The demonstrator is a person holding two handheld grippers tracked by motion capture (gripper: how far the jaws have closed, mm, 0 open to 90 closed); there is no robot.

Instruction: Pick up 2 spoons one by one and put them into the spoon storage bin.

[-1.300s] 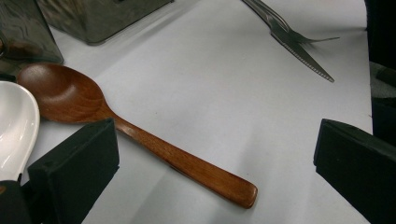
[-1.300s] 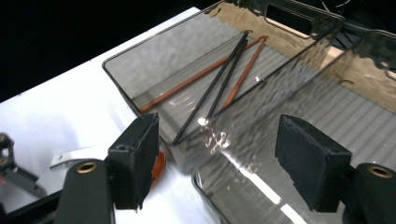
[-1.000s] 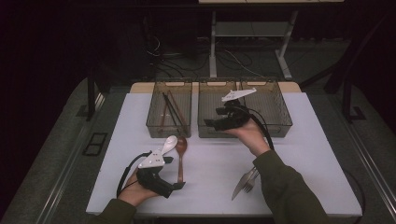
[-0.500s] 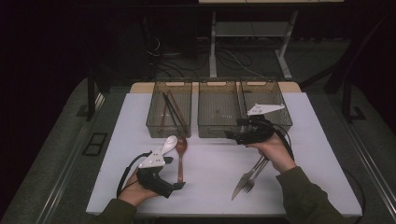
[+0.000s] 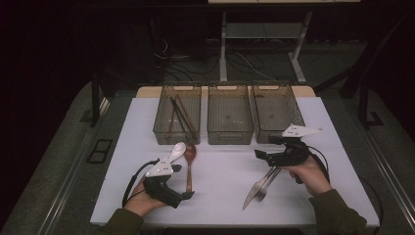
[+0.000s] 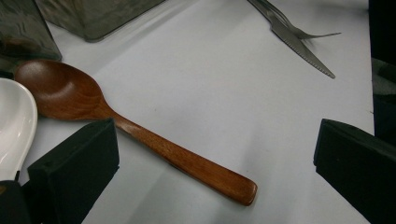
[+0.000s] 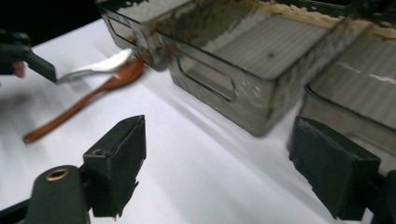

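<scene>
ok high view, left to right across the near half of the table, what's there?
left gripper → wooden spoon → knife and fork, lying together → right gripper's hand

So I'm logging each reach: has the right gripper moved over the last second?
Yes. The right gripper was over the middle bin; it has pulled back toward the person and now sits open above the knife and fork.

tongs [image 7: 217,168] — jaws wide apart, empty | wooden spoon [image 7: 84,100] on table — bins [image 7: 243,88] ahead
</scene>
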